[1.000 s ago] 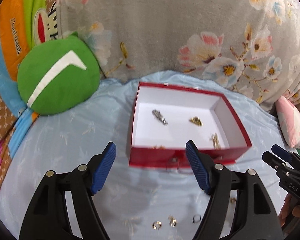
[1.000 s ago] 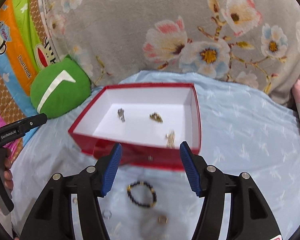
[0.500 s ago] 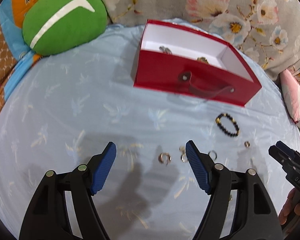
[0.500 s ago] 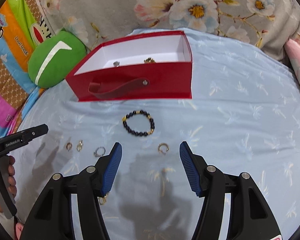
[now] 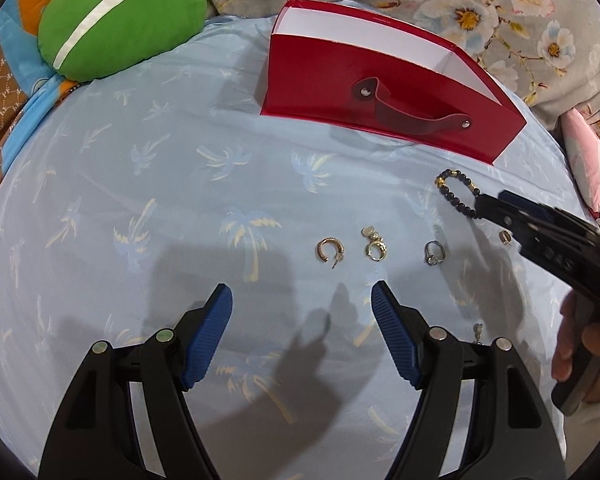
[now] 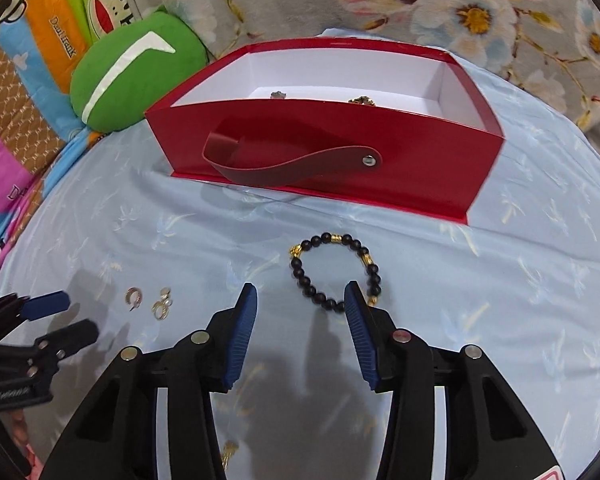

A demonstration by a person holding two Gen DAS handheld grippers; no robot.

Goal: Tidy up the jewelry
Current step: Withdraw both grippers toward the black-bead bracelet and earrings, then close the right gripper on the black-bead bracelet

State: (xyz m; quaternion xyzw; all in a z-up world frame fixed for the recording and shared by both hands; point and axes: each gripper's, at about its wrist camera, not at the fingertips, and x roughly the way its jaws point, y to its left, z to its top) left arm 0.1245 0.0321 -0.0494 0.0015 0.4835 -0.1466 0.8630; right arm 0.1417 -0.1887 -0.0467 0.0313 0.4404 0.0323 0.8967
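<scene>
A red box [image 5: 380,92] with a white inside and a strap handle stands on the blue sheet; it also shows in the right wrist view [image 6: 324,160], with small pieces inside. My left gripper [image 5: 302,304] is open and empty, just short of a gold hoop earring [image 5: 331,249], a gold charm ring [image 5: 375,247] and a silver ring [image 5: 434,253]. My right gripper [image 6: 300,300] is open and empty, its right finger at the near edge of a black bead bracelet [image 6: 336,270]. The bracelet [image 5: 456,196] is partly hidden in the left wrist view.
A green round cushion [image 5: 120,20] lies at the back left. A floral grey blanket [image 6: 420,0] rises behind the box. A small gold piece [image 5: 505,237] lies beside the right gripper's finger. Another small piece [image 5: 478,330] lies by my left gripper's right arm.
Both grippers have come down and pulled back from over the box toward the sheet. The loose jewelry now lies just ahead of the fingers. The right gripper has closed in on the bracelet.
</scene>
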